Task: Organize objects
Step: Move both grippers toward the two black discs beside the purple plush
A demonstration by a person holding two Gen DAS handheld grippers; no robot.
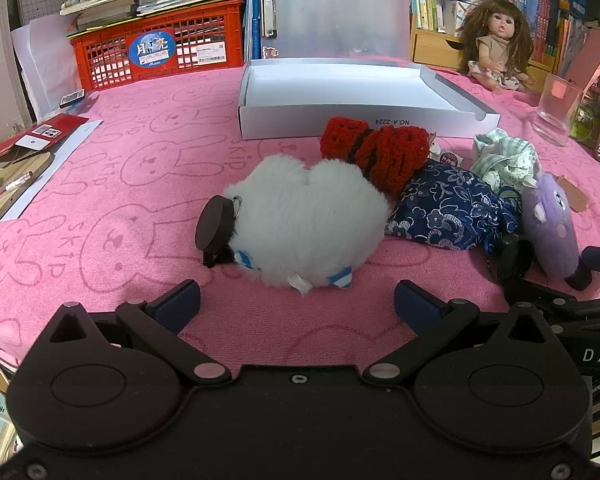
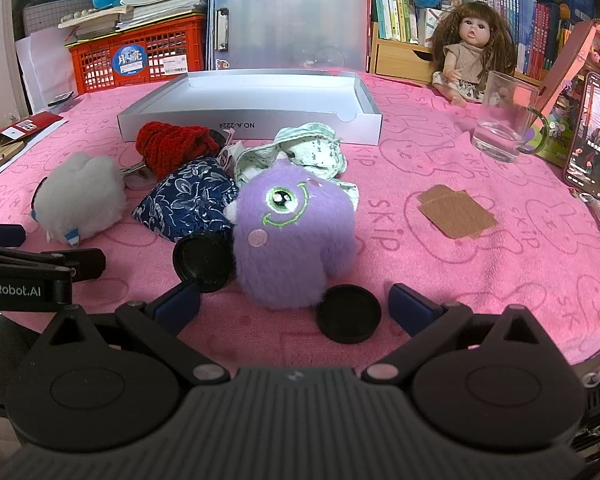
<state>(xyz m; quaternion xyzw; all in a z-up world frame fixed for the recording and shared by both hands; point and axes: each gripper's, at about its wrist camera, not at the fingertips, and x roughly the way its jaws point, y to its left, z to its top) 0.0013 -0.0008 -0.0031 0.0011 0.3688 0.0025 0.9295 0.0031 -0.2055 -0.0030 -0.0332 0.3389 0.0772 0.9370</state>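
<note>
Grippers [image 1: 297, 300] [image 2: 296, 302] low, level, jaws apart.

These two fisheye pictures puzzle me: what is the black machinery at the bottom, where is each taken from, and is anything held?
Each picture comes from a camera on a hand-held gripper, looking along its two fingers. The left gripper faces the white plush; the right gripper faces the purple plush. Both are open and hold nothing. On the pink cloth lie also a red knitted piece, a blue floral pouch, a green cloth and an open white box, with a glass and a doll farther back.
</note>
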